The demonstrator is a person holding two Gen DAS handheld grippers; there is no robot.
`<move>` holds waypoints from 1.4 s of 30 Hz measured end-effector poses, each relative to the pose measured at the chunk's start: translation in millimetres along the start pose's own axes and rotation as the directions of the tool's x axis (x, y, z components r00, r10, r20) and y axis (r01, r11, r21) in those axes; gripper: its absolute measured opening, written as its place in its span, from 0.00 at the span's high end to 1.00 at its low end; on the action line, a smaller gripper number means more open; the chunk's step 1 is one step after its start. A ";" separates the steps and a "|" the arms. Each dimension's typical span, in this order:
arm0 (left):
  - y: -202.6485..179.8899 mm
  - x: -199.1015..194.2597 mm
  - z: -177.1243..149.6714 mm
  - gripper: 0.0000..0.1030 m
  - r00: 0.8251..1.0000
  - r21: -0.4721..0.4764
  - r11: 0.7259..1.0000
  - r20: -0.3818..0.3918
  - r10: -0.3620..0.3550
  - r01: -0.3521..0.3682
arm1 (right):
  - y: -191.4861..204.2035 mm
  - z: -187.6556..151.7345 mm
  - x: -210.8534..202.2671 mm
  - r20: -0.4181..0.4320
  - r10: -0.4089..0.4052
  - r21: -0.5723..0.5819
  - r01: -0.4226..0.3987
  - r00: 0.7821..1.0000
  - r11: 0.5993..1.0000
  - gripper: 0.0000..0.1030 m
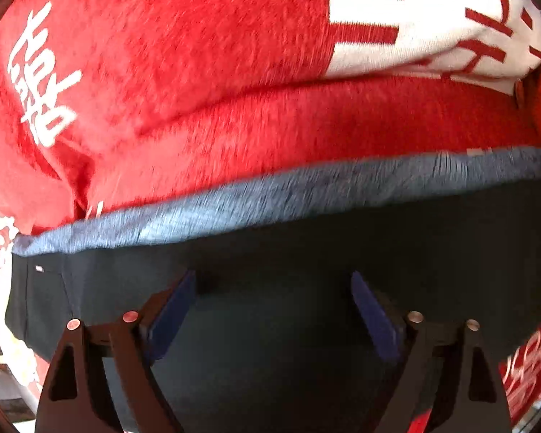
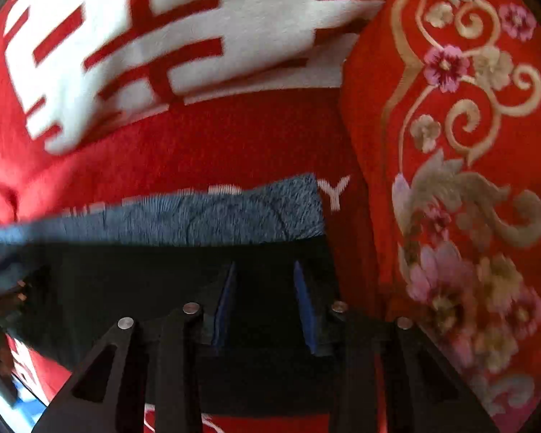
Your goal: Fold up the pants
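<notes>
The dark navy pants (image 1: 306, 238) lie flat on a red blanket, with a lighter blue-grey band (image 1: 234, 205) along their far edge. My left gripper (image 1: 272, 278) points down over the dark cloth, its blue pads wide apart and nothing pinched between them. In the right wrist view the pants (image 2: 126, 281) end at a corner near the right, and the same blue-grey band (image 2: 216, 216) runs along the far edge. Close to that corner my right gripper (image 2: 265, 267) hangs over the dark cloth. Its pads stand a narrow gap apart, and I see no fold caught between them.
The red blanket (image 1: 198, 54) with large white characters (image 2: 162, 36) spreads under and beyond the pants. A red cloth embroidered with gold scrolls and pink flowers (image 2: 469, 144) lies along the right side. A blurred dark shape (image 2: 0, 306) sits at the left edge.
</notes>
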State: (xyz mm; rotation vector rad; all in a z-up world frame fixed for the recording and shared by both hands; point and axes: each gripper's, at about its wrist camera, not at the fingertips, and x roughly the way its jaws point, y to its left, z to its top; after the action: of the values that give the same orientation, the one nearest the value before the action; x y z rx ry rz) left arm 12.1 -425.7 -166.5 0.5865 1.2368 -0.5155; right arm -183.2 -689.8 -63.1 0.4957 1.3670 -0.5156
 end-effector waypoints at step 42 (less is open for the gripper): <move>265.6 9.0 -83.9 0.14 1.000 -0.123 0.992 -0.003 -0.030 0.029 | 332.1 -126.2 38.9 -0.072 0.707 0.383 -0.635 0.704 0.671 0.49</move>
State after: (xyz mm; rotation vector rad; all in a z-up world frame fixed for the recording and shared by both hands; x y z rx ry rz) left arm 127.9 -172.4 -158.3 0.4657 1.2735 -0.4590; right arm -74.0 -352.5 -107.8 1.3185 1.1810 -0.0588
